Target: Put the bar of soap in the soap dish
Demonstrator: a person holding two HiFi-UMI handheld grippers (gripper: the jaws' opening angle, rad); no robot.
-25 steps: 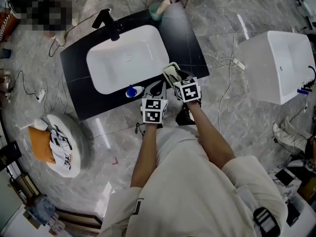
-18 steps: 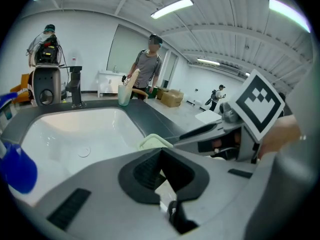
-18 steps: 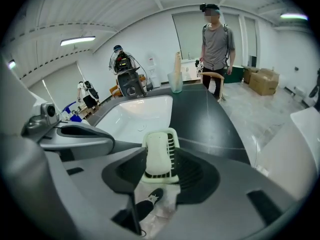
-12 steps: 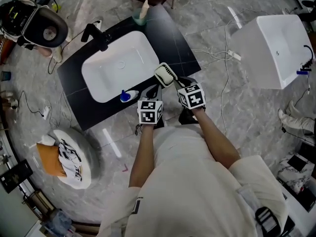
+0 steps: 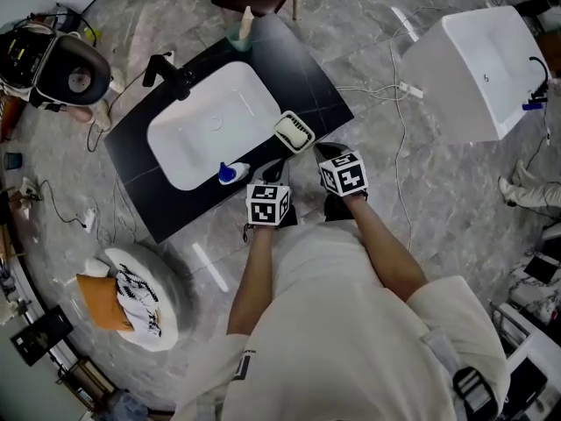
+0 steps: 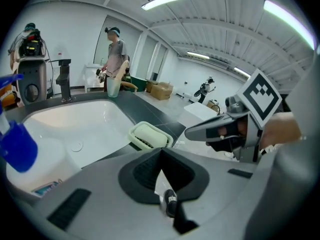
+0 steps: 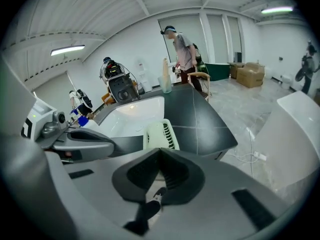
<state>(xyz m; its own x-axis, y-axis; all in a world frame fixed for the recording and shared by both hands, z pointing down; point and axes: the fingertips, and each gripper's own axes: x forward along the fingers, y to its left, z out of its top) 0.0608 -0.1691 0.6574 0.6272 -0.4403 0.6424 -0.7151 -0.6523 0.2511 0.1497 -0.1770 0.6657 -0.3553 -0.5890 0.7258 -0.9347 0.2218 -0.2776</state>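
Note:
On the black counter (image 5: 316, 77), right of the basin, stands a pale green soap dish (image 5: 294, 132) with a cream bar of soap (image 6: 149, 134) lying in it. The same dish (image 7: 161, 133) shows just beyond the right jaws. My right gripper (image 5: 326, 152) is at the counter's near edge, a little short of the dish, with its jaws shut and nothing between them. Beside it, my left gripper (image 5: 273, 170) points at the counter edge near the dish; its jaws meet with nothing held. Seen from the left gripper's (image 6: 160, 151) own camera, the right gripper (image 6: 220, 131) hangs to the right of the dish.
A white basin (image 5: 210, 125) with a black faucet (image 5: 171, 73) fills the counter's middle. A blue-capped bottle (image 5: 230, 174) stands at the basin's near rim, a cup (image 5: 241, 32) at the far corner. A white tub (image 5: 473, 68) and cables lie on the floor to the right. A person (image 6: 116, 54) stands beyond.
The right gripper has drawn back from the soap dish, which now stands alone on the counter. The left gripper has shifted slightly nearer the counter edge.

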